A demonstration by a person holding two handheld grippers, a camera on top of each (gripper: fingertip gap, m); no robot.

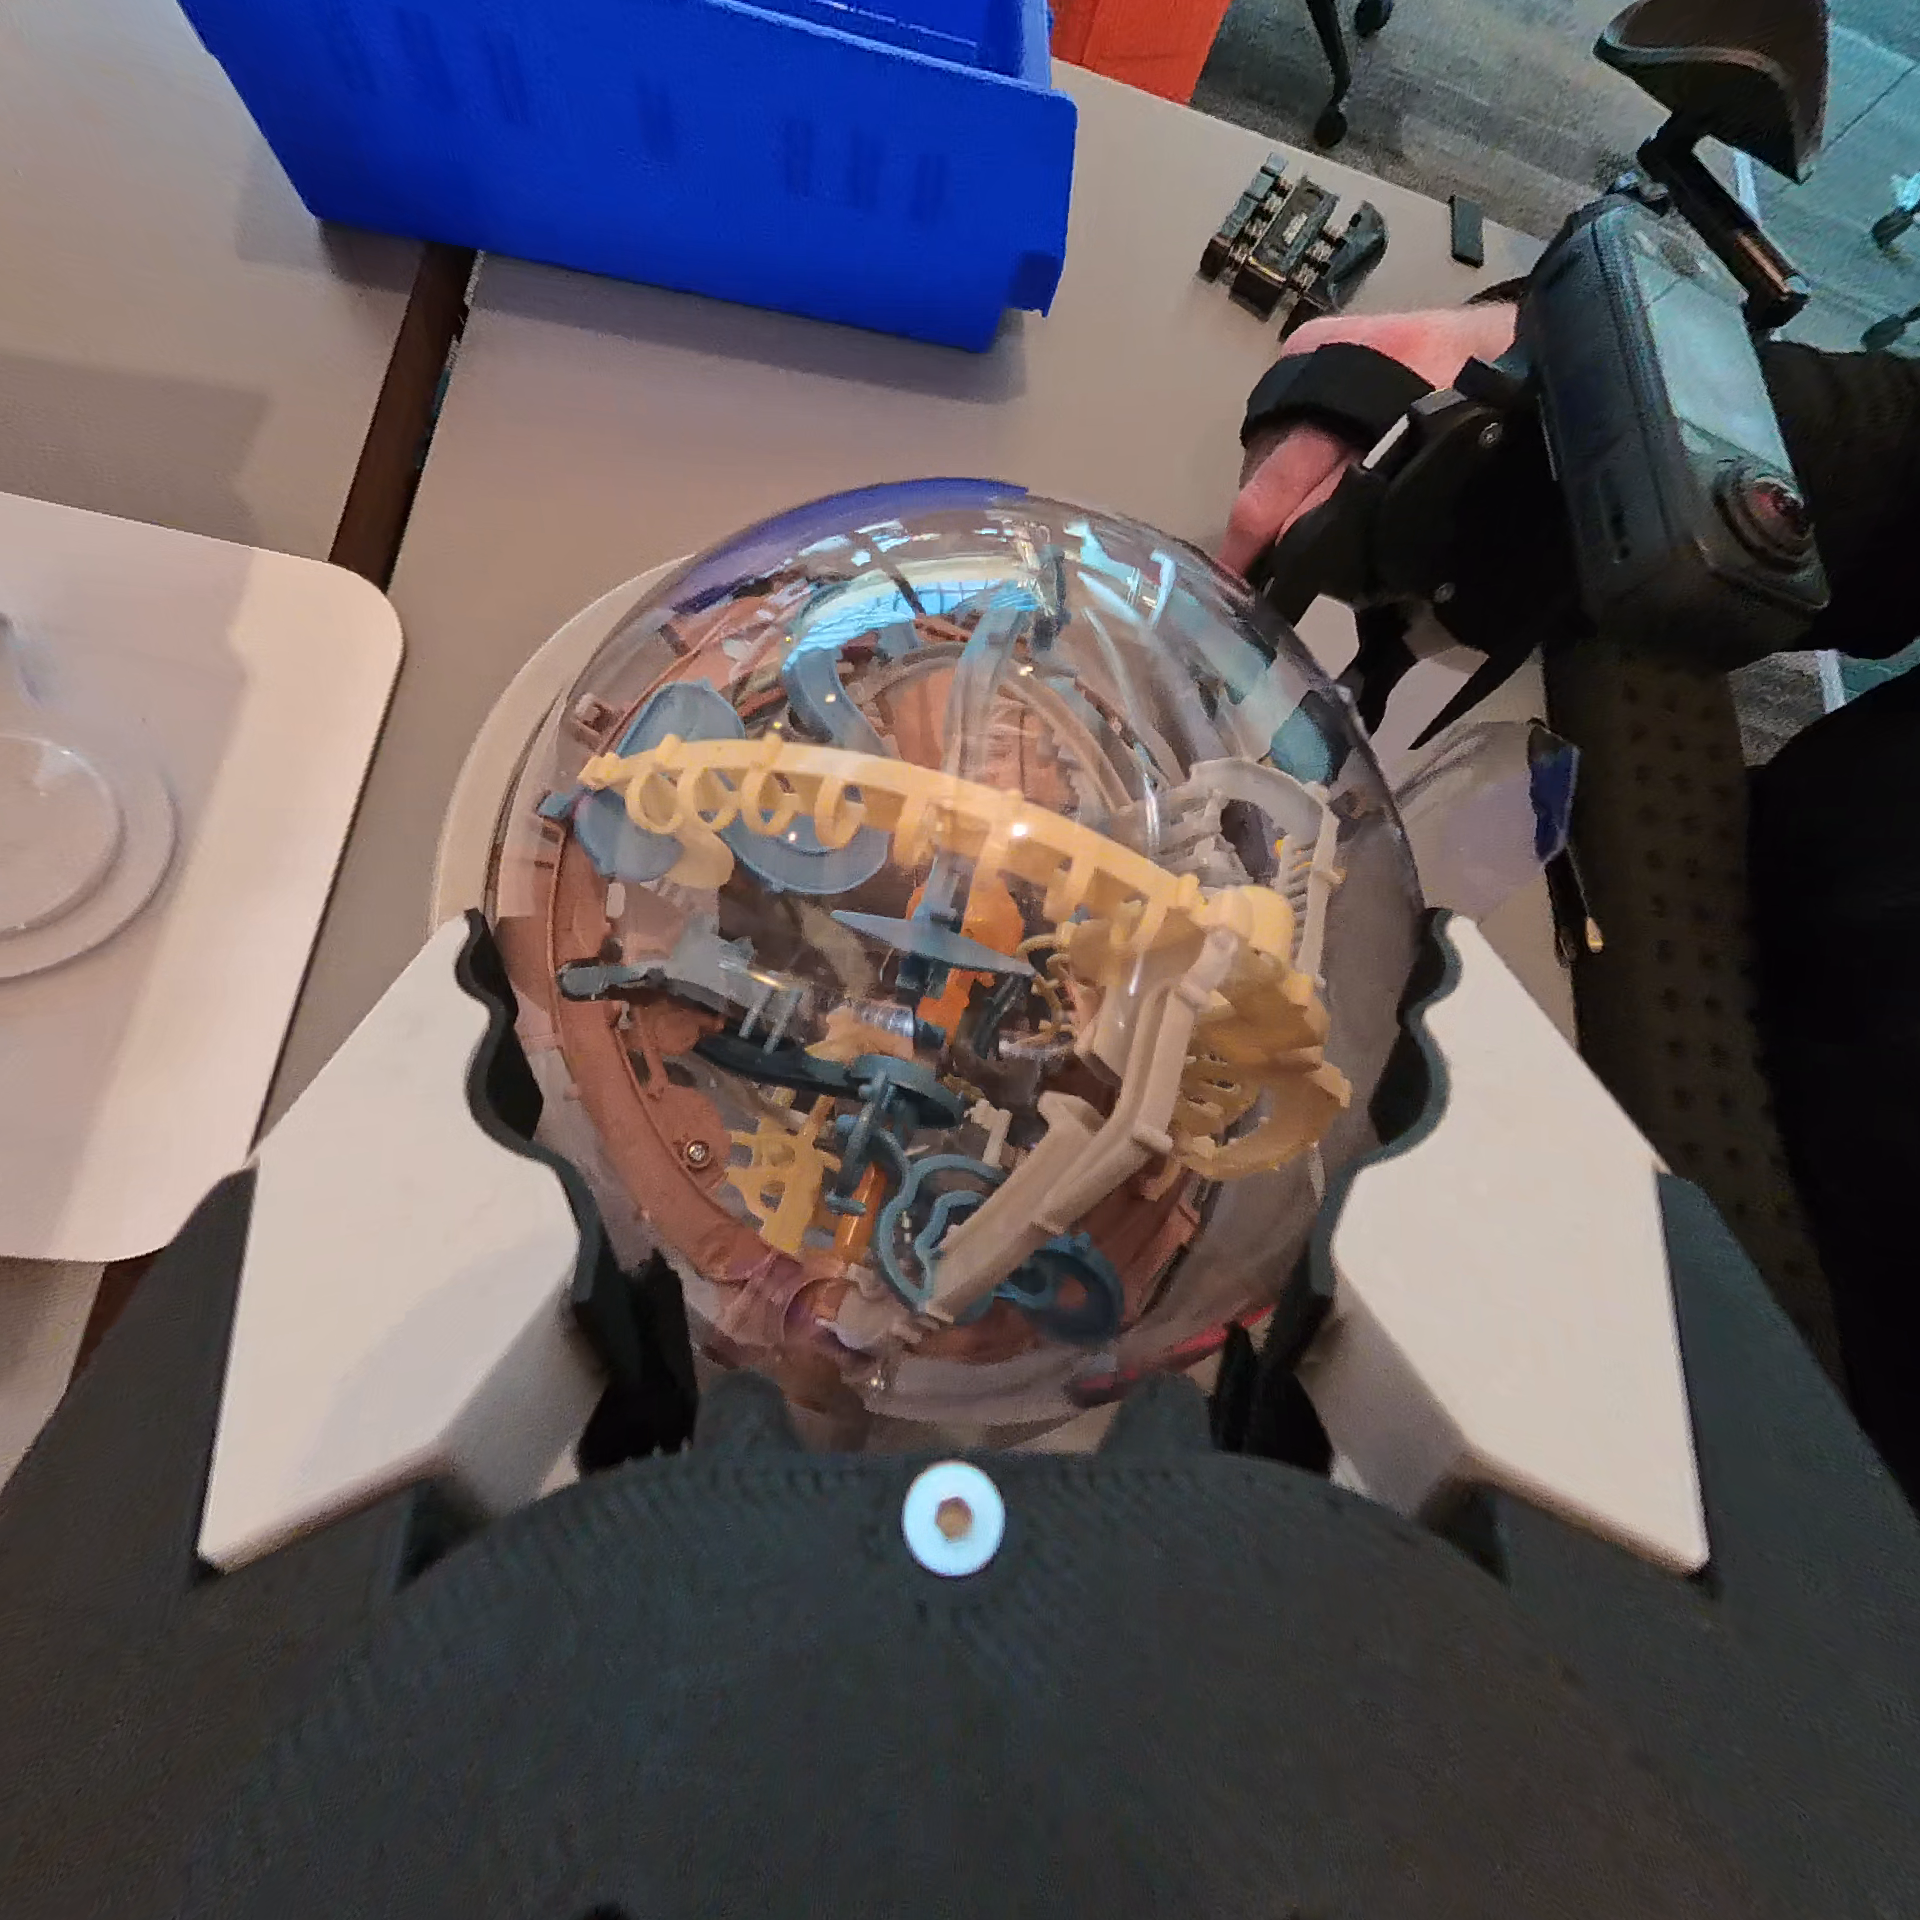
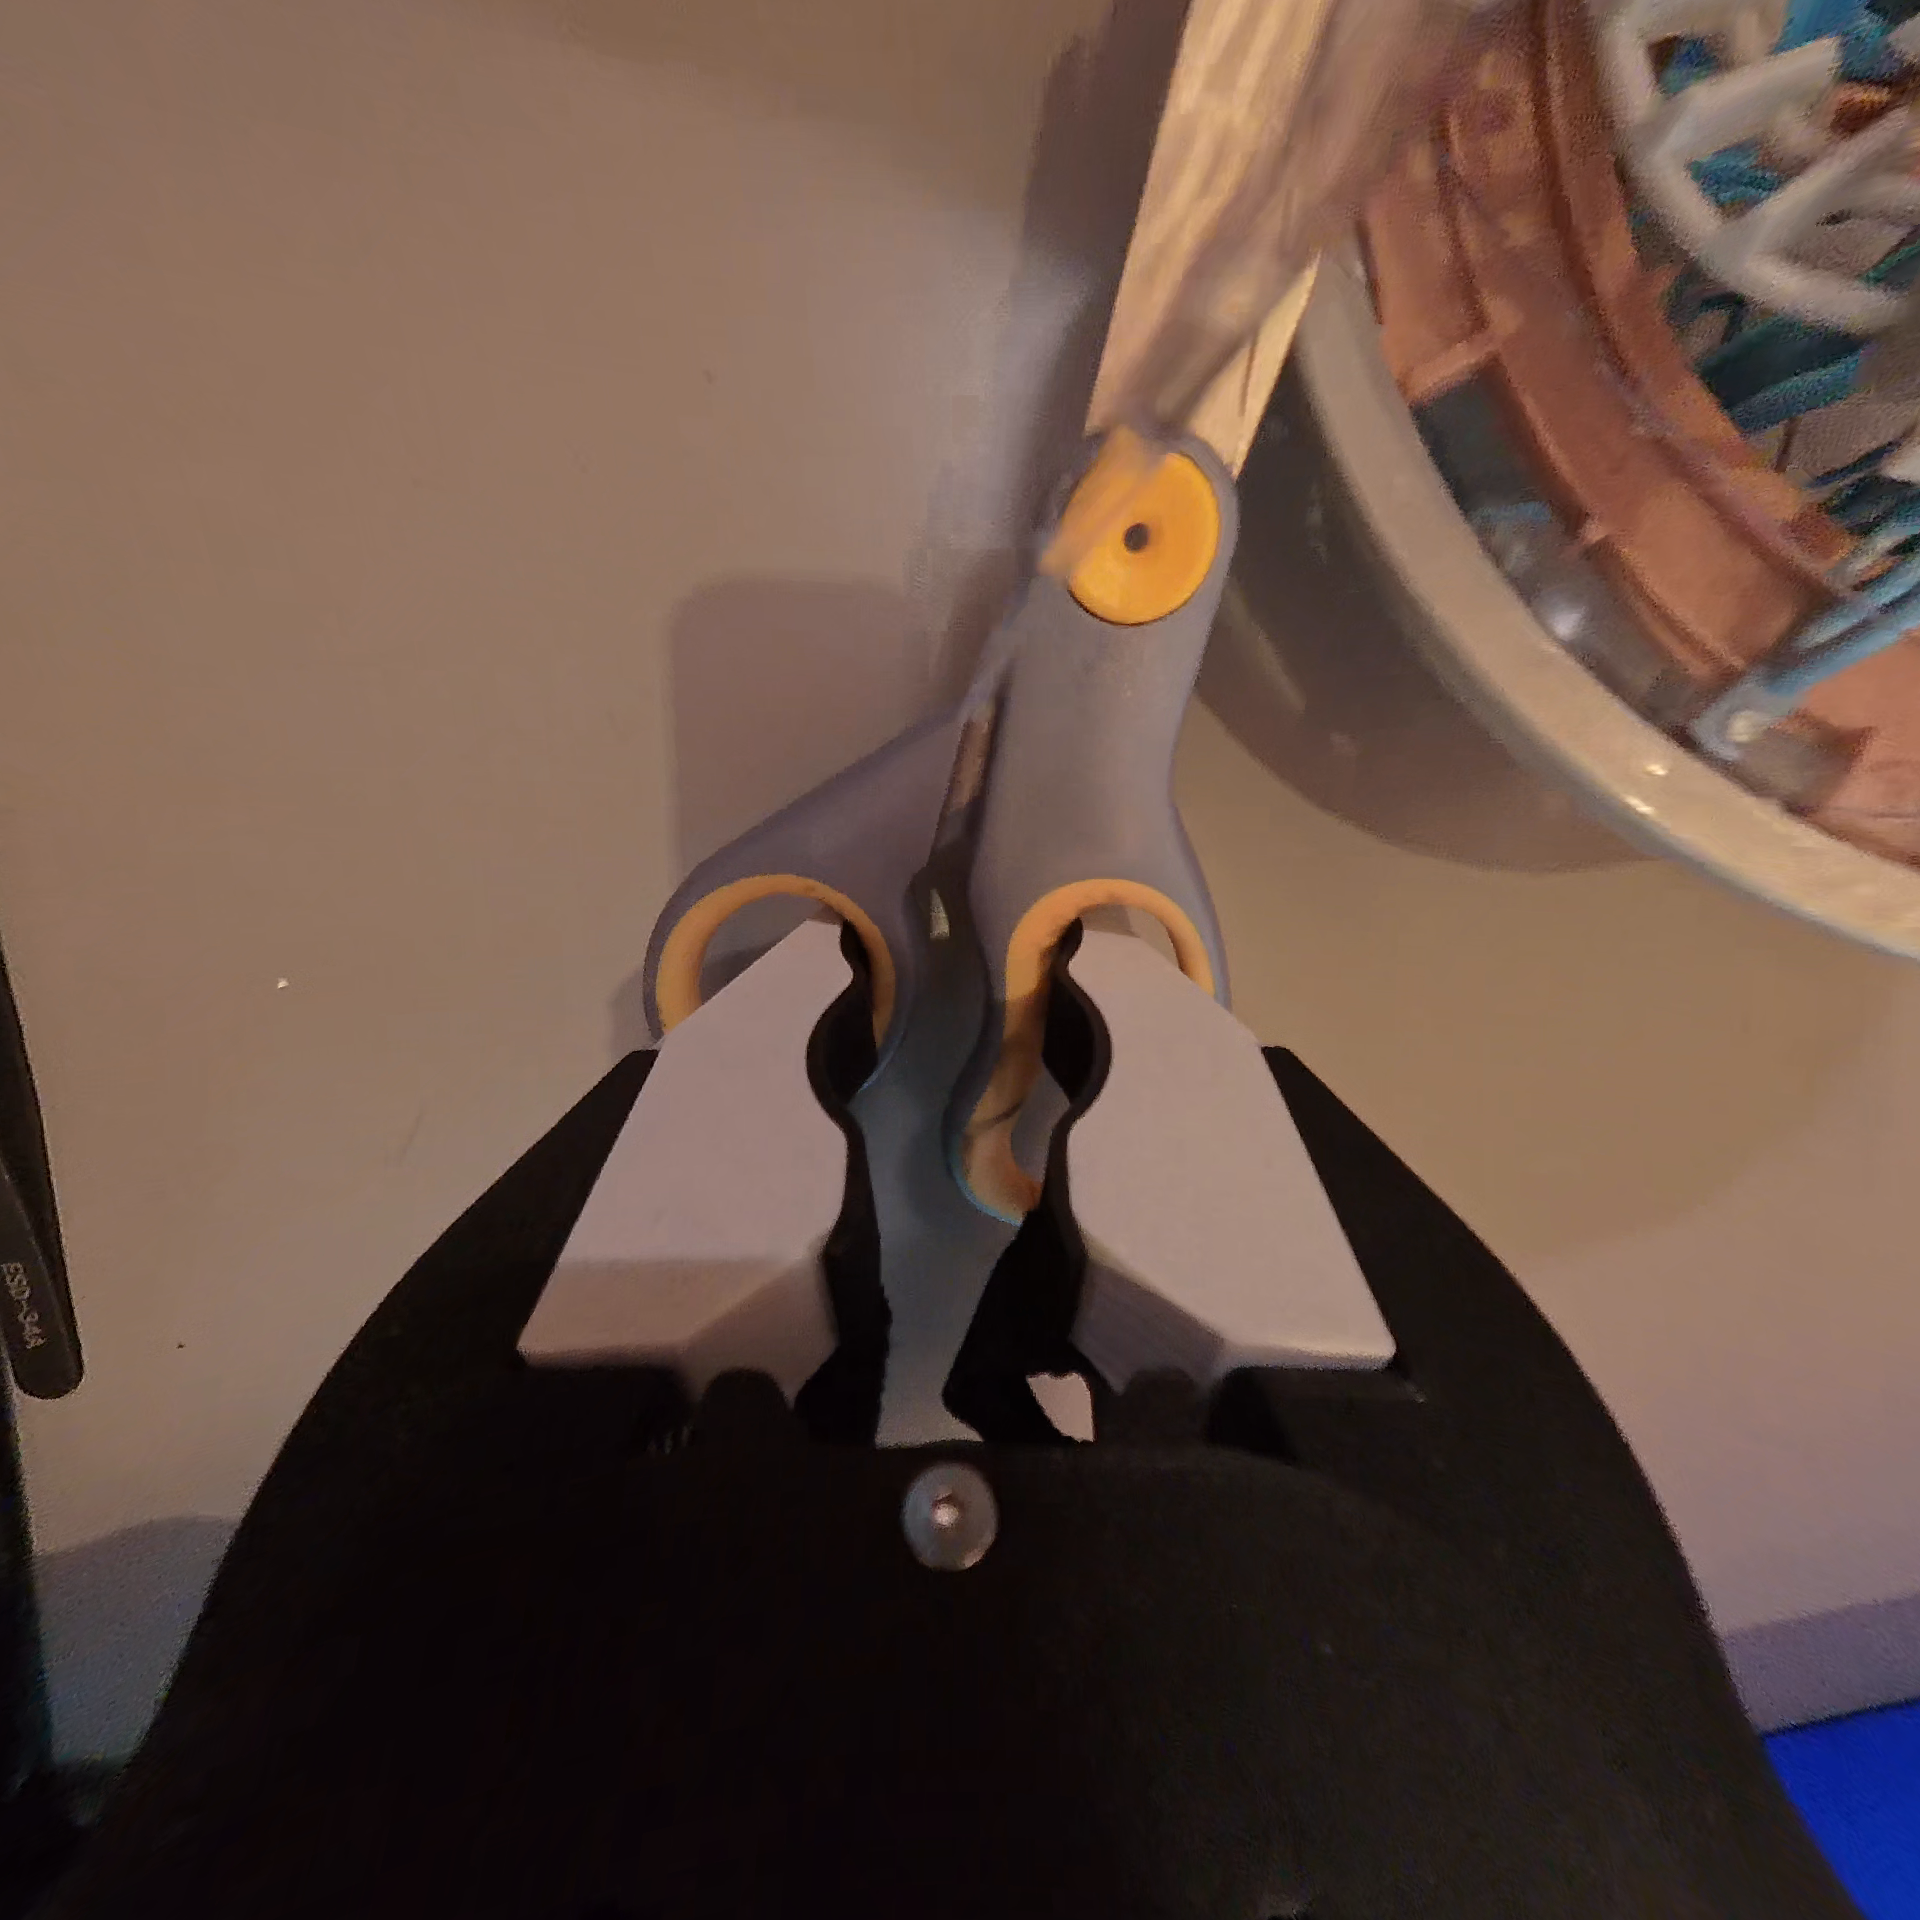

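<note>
Sphere puzzle (image 1: 935, 956): clear hard shell, maze of tan, blue and brown tracks inside, seated between the left tongs (image 1: 951, 997), whose wavy black pads press its left and right flanks. It sits low over a pale round base on the table (image 1: 727, 395), near centre. Judged rigid and smooth, so slippery under a pinch; light for its bulk, probably brittle if squeezed hard or dropped. Best hold looks like the widest girth, where the pad notches can bite.

Right tongs (image 2: 961, 997) are clamped on the grey-and-orange handles of a pair of scissors (image 2: 1091, 727), blades pointing far and up toward the sphere's right flank. Clear film or tape over the blades is blurred; whether the blades touch the shell cannot be told. Scissors are stiff, held firmly at the loops.

Edges and room:
- Blue bin (image 1: 644, 145) at far left, well apart.
- White card tray with clear blister (image 1: 208, 831) at left, near the sphere.
- Small black parts (image 1: 1294, 249) at far right.
- Table seam runs left of the sphere; table edge lies at the right, beyond the person's hand.
- Black tweezers (image 2: 31, 1195) at the left border of the right wrist view.
</note>
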